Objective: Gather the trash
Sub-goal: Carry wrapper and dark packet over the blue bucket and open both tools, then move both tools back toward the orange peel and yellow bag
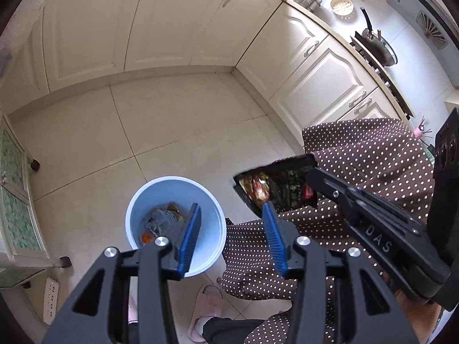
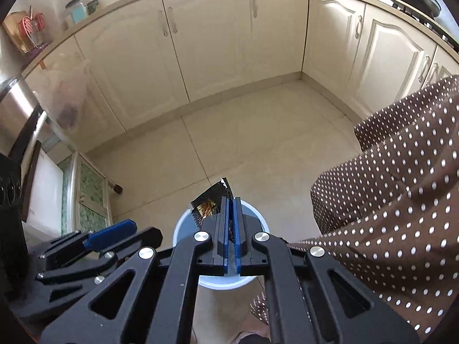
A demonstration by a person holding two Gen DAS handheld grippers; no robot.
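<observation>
- far left: a glass-fronted cabinet (image 1: 13,189) on small feet and a white power strip (image 1: 51,299) lying on the floor (image 1: 172,132) mark the left limit of movement; the tiles between them and the pail are bare.
- left of centre: the light blue bin (image 1: 213,209) stands on the floor and already holds grey crumpled waste and an orange scrap, so part of the collecting appears done.
- centre: the left tongs (image 1: 232,215) hang above the bin's right rim, jaws parted about halfway and gripping nothing.
- right of centre: the right tongs (image 2: 231,218) are closed flat on a dark snack wrapper (image 1: 275,186); in the right wrist view the wrapper juts up over the far rim of the bin, while the left wrist view places it just right of the rim, so whether it is fully over the opening cannot be told.
- judgement: the wrapper remains to be dropped; no other loose litter shows on the visible floor.
- right: the person's polka-dot garment (image 1: 373,149) hangs close beside the bin and the slippers (image 1: 206,312) sit near its base, narrowing that side.
- far right and rear: the cupboard fronts (image 1: 315,66) form a corner well apart from the bin, leaving open floor ahead.
</observation>
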